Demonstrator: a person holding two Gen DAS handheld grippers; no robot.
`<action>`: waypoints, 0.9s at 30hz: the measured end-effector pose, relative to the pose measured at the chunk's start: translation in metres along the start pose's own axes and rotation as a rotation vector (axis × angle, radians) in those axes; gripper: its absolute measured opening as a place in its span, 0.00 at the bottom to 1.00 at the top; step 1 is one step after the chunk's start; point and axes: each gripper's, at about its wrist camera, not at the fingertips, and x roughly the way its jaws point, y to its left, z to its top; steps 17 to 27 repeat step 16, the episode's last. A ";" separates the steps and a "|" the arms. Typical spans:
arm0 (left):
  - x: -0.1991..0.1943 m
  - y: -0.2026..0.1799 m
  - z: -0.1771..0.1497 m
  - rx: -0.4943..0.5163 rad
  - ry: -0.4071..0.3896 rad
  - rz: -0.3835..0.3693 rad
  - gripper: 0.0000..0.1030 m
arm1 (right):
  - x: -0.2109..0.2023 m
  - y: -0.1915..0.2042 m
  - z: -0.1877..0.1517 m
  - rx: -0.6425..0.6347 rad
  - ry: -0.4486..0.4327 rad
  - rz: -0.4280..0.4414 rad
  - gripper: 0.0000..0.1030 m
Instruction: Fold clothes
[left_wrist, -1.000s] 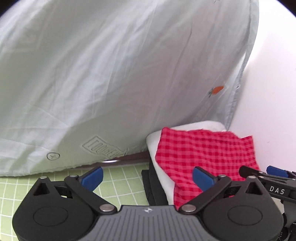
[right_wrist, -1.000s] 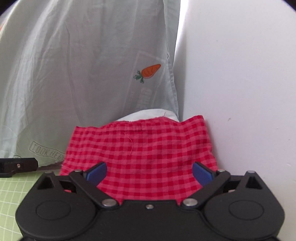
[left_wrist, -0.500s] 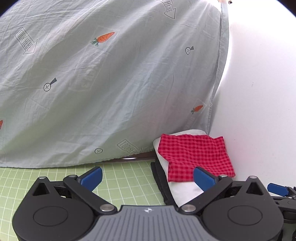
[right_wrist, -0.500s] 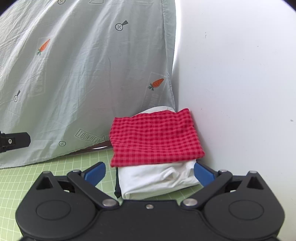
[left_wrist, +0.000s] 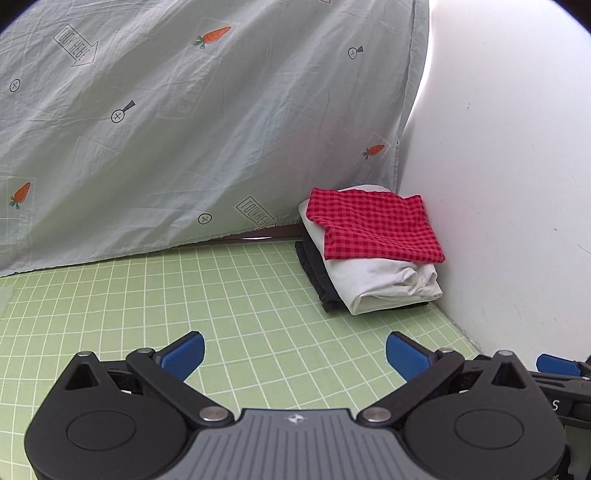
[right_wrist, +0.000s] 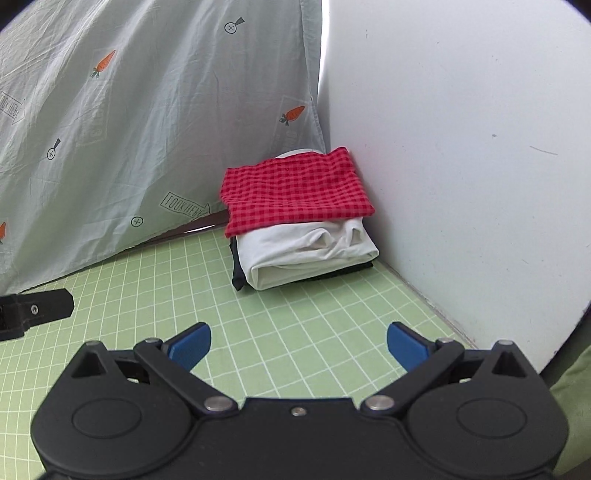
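A folded red checked cloth (left_wrist: 373, 229) (right_wrist: 295, 192) lies on top of a stack in the far right corner. Under it sit a folded white garment (left_wrist: 388, 282) (right_wrist: 306, 254) and a dark garment (left_wrist: 314, 269) (right_wrist: 236, 273). My left gripper (left_wrist: 295, 354) is open and empty over the green grid mat (left_wrist: 221, 306), well short of the stack. My right gripper (right_wrist: 297, 345) is also open and empty, a similar distance back. Part of the left gripper (right_wrist: 33, 312) shows at the left edge of the right wrist view.
A pale grey sheet printed with carrots (left_wrist: 184, 129) (right_wrist: 147, 129) hangs along the back. A white wall (left_wrist: 509, 184) (right_wrist: 461, 166) closes the right side, right against the stack. Green mat (right_wrist: 314, 317) lies between the grippers and the stack.
Both grippers have pulled back from the stack, which looked close a second ago and now sits far off. The red checked cloth stays on top; both stay open.
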 end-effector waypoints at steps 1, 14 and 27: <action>-0.003 0.000 -0.002 0.005 0.001 0.000 1.00 | -0.002 -0.001 -0.002 0.007 0.002 0.001 1.00; -0.016 -0.007 0.000 0.054 -0.026 -0.026 1.00 | -0.012 0.000 -0.001 0.009 -0.032 0.000 1.00; -0.015 -0.008 0.001 0.058 -0.029 -0.029 1.00 | -0.012 0.001 0.000 0.007 -0.038 -0.002 1.00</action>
